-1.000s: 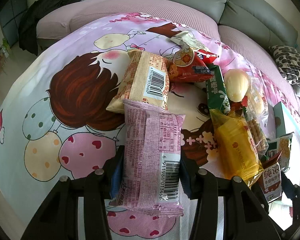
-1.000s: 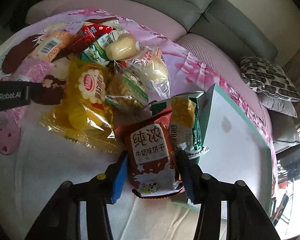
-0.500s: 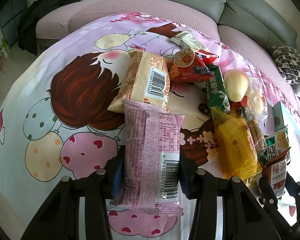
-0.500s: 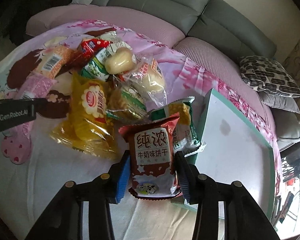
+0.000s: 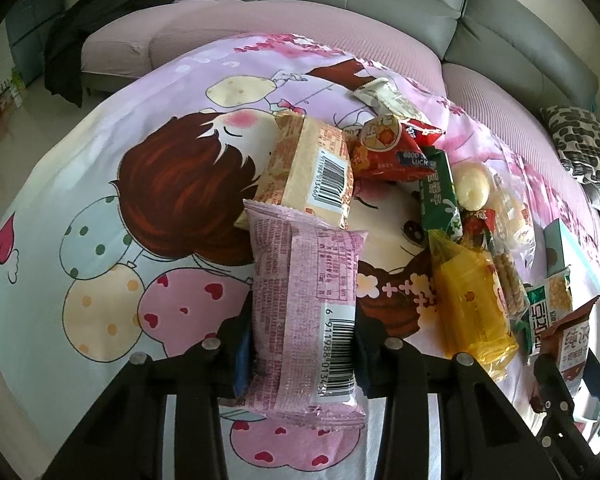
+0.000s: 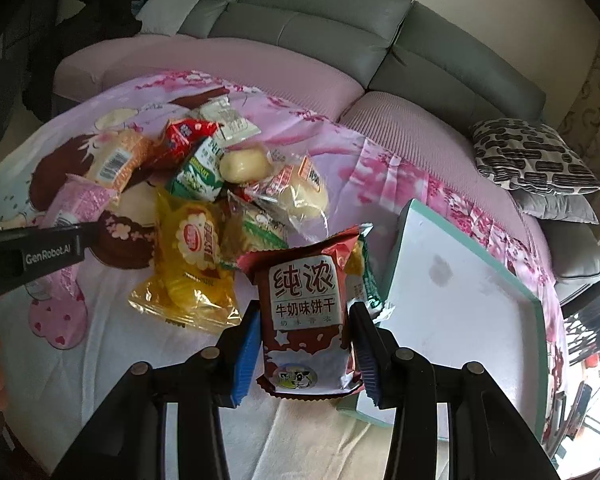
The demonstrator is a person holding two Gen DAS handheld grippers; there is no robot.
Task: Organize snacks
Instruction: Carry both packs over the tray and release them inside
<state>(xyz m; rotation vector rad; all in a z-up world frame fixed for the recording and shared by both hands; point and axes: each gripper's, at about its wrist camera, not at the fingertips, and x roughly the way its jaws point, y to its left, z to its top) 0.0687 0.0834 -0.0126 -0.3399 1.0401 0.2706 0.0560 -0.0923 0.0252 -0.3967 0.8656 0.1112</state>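
Observation:
My left gripper [image 5: 300, 340] is shut on a pink snack packet [image 5: 304, 300], held just above the cartoon-print cloth. My right gripper [image 6: 304, 344] is shut on a brown milk-biscuit packet [image 6: 304, 304], lifted above the cloth beside the white tray [image 6: 460, 300]. That packet also shows at the right edge of the left wrist view [image 5: 572, 340]. A pile of snacks lies between them: a yellow packet [image 6: 192, 264], a green-white packet [image 6: 198, 172], a red packet [image 6: 184, 136], a beige barcode packet [image 5: 312, 168] and clear-wrapped buns [image 6: 300, 192].
The cloth [image 5: 100, 208] covers a low table in front of a pink and grey sofa [image 6: 300, 28]. A patterned cushion [image 6: 532, 156] lies at the right. A green corn-print packet [image 5: 548, 308] leans by the tray's rim.
My right gripper has lifted the brown biscuit packet up off the cloth and away from the green packet. My left gripper has stayed almost still with the pink packet.

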